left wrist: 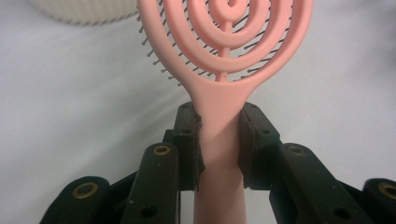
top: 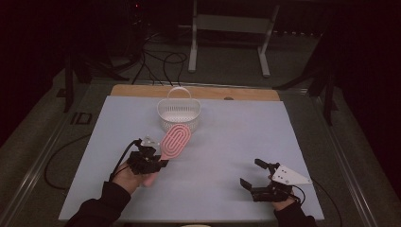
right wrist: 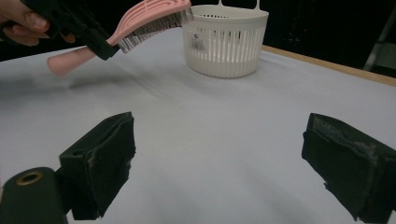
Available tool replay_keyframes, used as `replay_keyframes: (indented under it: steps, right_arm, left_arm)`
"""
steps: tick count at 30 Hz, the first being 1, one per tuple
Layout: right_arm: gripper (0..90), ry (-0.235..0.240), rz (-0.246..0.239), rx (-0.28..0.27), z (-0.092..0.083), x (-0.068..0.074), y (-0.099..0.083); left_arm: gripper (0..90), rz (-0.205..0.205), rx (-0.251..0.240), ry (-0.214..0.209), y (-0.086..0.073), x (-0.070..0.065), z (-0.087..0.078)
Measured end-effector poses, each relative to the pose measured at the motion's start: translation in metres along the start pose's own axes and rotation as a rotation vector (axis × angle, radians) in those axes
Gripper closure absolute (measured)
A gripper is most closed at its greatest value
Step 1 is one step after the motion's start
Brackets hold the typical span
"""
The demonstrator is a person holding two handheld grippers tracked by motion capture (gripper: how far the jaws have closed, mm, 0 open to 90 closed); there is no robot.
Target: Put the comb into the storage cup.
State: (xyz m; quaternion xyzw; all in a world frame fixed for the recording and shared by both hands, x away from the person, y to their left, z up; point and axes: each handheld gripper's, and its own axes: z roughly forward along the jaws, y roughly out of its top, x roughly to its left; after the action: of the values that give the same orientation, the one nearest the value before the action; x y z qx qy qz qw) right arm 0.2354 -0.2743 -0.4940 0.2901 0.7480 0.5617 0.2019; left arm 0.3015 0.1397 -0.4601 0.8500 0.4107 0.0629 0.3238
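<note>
pink hairbrush (left wrist: 224, 70) clamped by its handle in left gripper (left wrist: 219, 140), raised off table (top: 227, 142), head beside white basket (top: 178, 113), right gripper (right wrist: 219, 154) wide open, empty

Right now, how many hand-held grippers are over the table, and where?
2. The left hand-held gripper is at the near left, clamped on the pink hairbrush handle beside the white basket. The right hand-held gripper is at the near right, jaws open.

Both forearms are showing dark long sleeves (top: 101, 203). The left gripper (top: 158, 158) and right gripper (top: 250, 174) are black, with brass-ringed screw holes and worn dark pads (right wrist: 105, 158). The right one is carrying a grey three-cornered plate (top: 289, 175); black cables (top: 120, 158) are trailing off.
</note>
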Motion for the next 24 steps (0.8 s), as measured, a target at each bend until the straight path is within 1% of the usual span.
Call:
replay_keyframes:
  steps: [1, 3, 5, 7, 8, 10, 11, 12, 14, 15, 17, 18, 19, 20, 21, 22, 23, 24]
  right_arm:
    - [9.3, 0.000, 0.001, -0.001, 0.000, 0.000, 0.000]
    - [9.3, -0.002, 0.003, -0.001, 0.000, 0.000, 0.000]
    - [9.3, -0.005, 0.005, 0.000, 0.000, 0.000, 0.000]
    - [9.3, -0.004, 0.006, 0.000, 0.000, -0.001, 0.000]
    - [9.3, -0.004, 0.007, 0.000, 0.000, -0.001, 0.000]
    - [9.3, -0.006, 0.007, 0.001, 0.000, -0.001, 0.000]
    - [9.3, -0.006, 0.006, 0.001, 0.000, -0.001, 0.000]
    - [9.3, -0.006, 0.005, 0.002, 0.000, -0.001, 0.000]
    - [9.3, -0.006, 0.006, 0.001, 0.000, -0.001, 0.000]
    - [9.3, -0.007, 0.008, 0.002, 0.000, -0.001, 0.000]
    - [9.3, -0.007, 0.012, 0.002, 0.000, -0.002, 0.000]
    - [9.3, -0.007, 0.013, 0.002, 0.000, -0.002, 0.000]
    - [9.3, -0.007, 0.015, 0.002, 0.000, -0.002, 0.000]
    - [9.3, -0.007, 0.015, 0.002, 0.000, -0.002, -0.001]
    - [9.3, -0.008, 0.015, 0.002, 0.000, -0.002, -0.001]
    - [9.3, -0.006, 0.015, 0.002, 0.000, -0.002, -0.001]
    - [9.3, -0.007, 0.014, 0.001, 0.000, -0.002, -0.001]
    - [9.3, -0.007, 0.012, 0.000, 0.000, -0.002, -0.001]
  left_arm:
    - [72.4, 0.000, -0.008, -0.013, 0.000, -0.001, 0.002]
    - [72.4, 0.013, -0.011, -0.023, 0.002, -0.003, 0.006]
    - [72.4, 0.018, -0.028, -0.040, 0.002, -0.004, 0.008]
    - [72.4, 0.036, -0.048, -0.062, 0.002, -0.005, 0.009]
    - [72.4, 0.037, -0.053, -0.066, 0.003, -0.007, 0.011]
    - [72.4, 0.058, -0.074, -0.078, 0.004, -0.009, 0.012]
    - [72.4, 0.074, -0.075, -0.080, 0.005, -0.010, 0.013]
    - [72.4, 0.088, -0.087, -0.086, 0.005, -0.012, 0.013]
    - [72.4, 0.105, -0.098, -0.090, 0.006, -0.014, 0.015]
    - [72.4, 0.107, -0.101, -0.099, 0.007, -0.015, 0.016]
    - [72.4, 0.109, -0.108, -0.101, 0.007, -0.017, 0.019]
    - [72.4, 0.113, -0.111, -0.111, 0.008, -0.017, 0.020]
    - [72.4, 0.119, -0.120, -0.107, 0.008, -0.018, 0.021]
    - [72.4, 0.119, -0.120, -0.111, 0.009, -0.019, 0.022]
    - [72.4, 0.129, -0.124, -0.118, 0.009, -0.019, 0.023]
    - [72.4, 0.135, -0.131, -0.110, 0.009, -0.021, 0.024]
    - [72.4, 0.135, -0.132, -0.118, 0.010, -0.021, 0.025]
    - [72.4, 0.143, -0.141, -0.119, 0.010, -0.022, 0.025]
